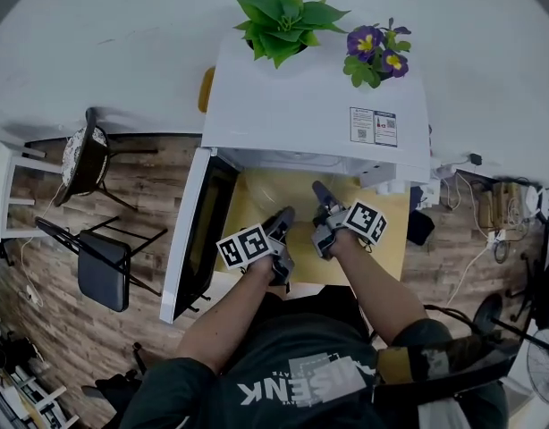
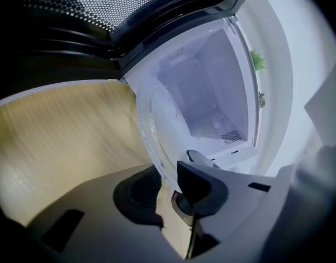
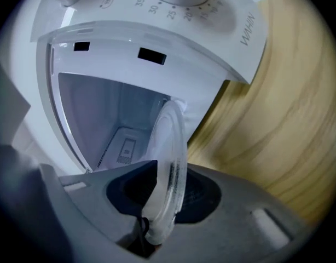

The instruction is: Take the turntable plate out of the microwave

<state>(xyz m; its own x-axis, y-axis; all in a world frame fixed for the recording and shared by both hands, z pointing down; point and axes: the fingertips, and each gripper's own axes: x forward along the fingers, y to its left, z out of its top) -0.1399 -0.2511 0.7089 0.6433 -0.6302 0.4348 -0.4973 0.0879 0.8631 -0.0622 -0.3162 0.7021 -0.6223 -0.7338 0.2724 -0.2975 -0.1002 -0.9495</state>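
1. The white microwave [image 1: 319, 105] stands at the far side of a wooden table [image 1: 386, 239], its door [image 1: 201, 231] swung open to the left.
2. The glass turntable plate [image 3: 172, 141] is at the mouth of the open cavity, held at its near edge over the table.
3. The left gripper [image 2: 168, 188] has its jaws narrowed onto the plate's rim.
4. The right gripper [image 3: 165, 190], just beside it, pinches the same rim between its pads.
5. A green potted plant [image 1: 282, 21] and a purple flowering plant [image 1: 377, 52] sit on the microwave's top.
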